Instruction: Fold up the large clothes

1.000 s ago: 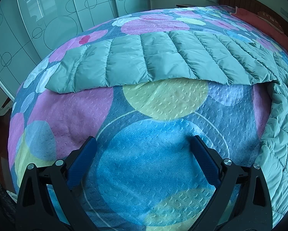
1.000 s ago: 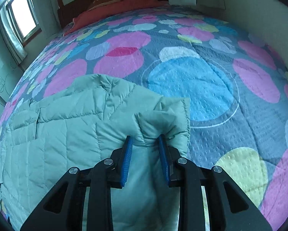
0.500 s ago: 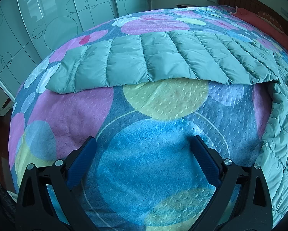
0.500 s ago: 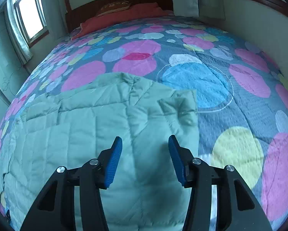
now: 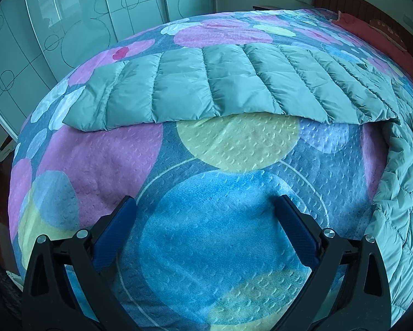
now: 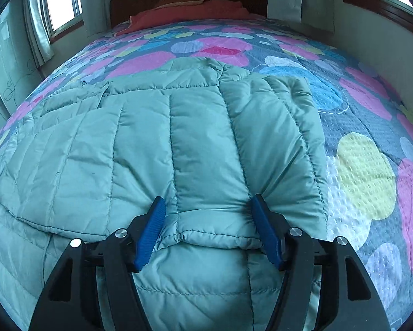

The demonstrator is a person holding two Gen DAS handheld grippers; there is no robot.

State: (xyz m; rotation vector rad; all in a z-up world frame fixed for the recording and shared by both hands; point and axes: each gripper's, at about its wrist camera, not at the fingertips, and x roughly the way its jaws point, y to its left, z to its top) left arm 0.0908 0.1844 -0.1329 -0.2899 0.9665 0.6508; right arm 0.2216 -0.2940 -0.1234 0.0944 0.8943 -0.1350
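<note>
The bed (image 6: 358, 127), under a circle-patterned cover, carries a teal quilted down jacket (image 6: 140, 149). One sleeve (image 5: 206, 88) lies extended flat toward the bed's corner; the other sleeve (image 6: 264, 149) lies folded across the body. The jacket's lower part is cut off by the frame. Bare cover surrounds the jacket. The left gripper (image 5: 206, 220) hangs over bare cover, jaws spread. The right gripper (image 6: 209, 218) jaws are opening, straddling the folded cuff.

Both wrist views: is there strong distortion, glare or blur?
Left wrist view: fisheye bulges the bedspread into a dome, window reflections on the wardrobe doors, focus sharp. Right wrist view: same bulge, left window overexposed, puffer jacket sharp.
</note>
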